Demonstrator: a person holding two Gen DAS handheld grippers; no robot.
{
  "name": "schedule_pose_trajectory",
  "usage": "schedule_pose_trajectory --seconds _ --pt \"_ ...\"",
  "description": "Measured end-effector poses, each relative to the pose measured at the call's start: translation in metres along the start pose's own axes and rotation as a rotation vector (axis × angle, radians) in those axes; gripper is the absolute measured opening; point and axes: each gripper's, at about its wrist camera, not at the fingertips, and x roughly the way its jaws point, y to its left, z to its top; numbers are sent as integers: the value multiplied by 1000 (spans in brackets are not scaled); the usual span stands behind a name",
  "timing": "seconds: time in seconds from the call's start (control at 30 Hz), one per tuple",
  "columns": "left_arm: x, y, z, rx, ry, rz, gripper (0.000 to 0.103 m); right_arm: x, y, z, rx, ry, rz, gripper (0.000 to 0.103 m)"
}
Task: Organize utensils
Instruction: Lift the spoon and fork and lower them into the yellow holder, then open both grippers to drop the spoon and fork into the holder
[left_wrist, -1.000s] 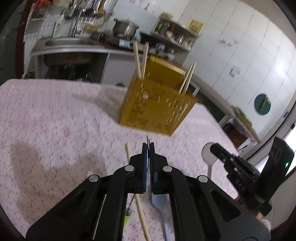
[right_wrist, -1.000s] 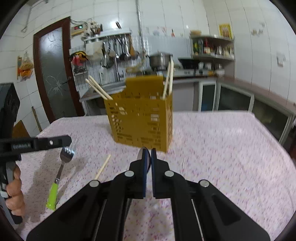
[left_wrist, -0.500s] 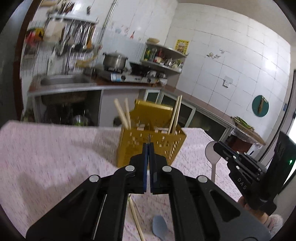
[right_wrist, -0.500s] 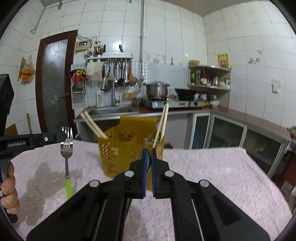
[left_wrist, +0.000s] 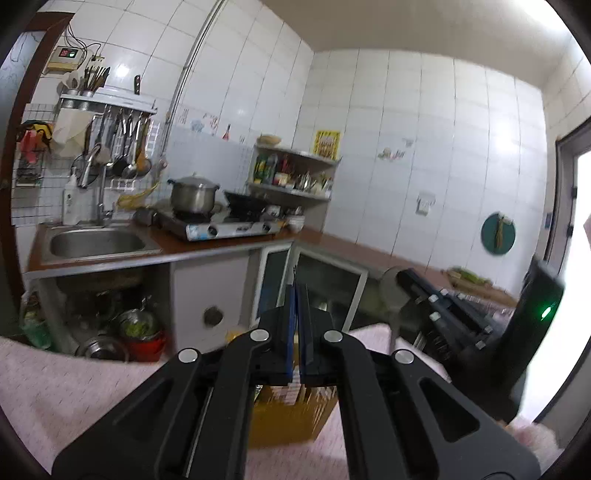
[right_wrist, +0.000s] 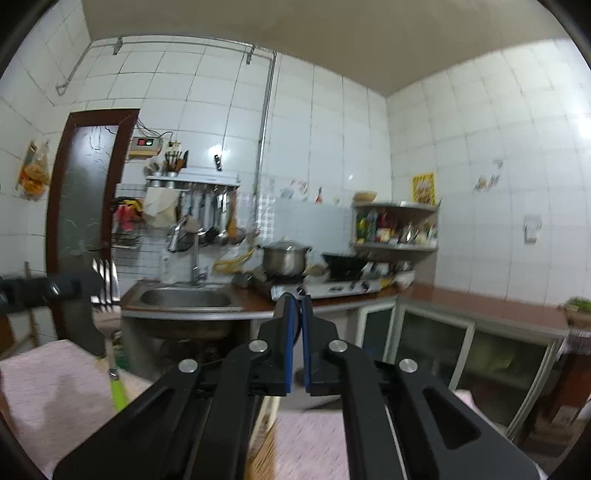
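Left gripper (left_wrist: 297, 291) clamped on the fork (right_wrist: 105, 284), right gripper (right_wrist: 297, 301) on the spoon (left_wrist: 389, 291): both are best lowered upright, handles first, into the near yellow holder (left_wrist: 291, 421) below.

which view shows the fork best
The right wrist view: the fork hangs tines up in the left gripper, green handle below. The left wrist view shows only a thin edge of it between that gripper's own tips.

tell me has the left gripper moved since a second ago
Yes. The left gripper has risen: the yellow holder, once above its tips, now sits below them.
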Motion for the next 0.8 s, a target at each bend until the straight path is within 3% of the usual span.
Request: schedule_pose_trajectory --seconds 0.17,0.4,0.53,0.8 --pt "27 -2 11 5 -48 -7 0 30 5 5 -22 -47 -37 4" --pt "63 24 -7 -76 -22 -55 0 59 14 -16 -37 -58 -50 4" --pt "74 42 -27 -101 9 -30 0 64 17 -35 -51 -52 -65 4" --pt "71 52 -56 -74 57 20 0 61 27 -61 -57 -17 12 4"
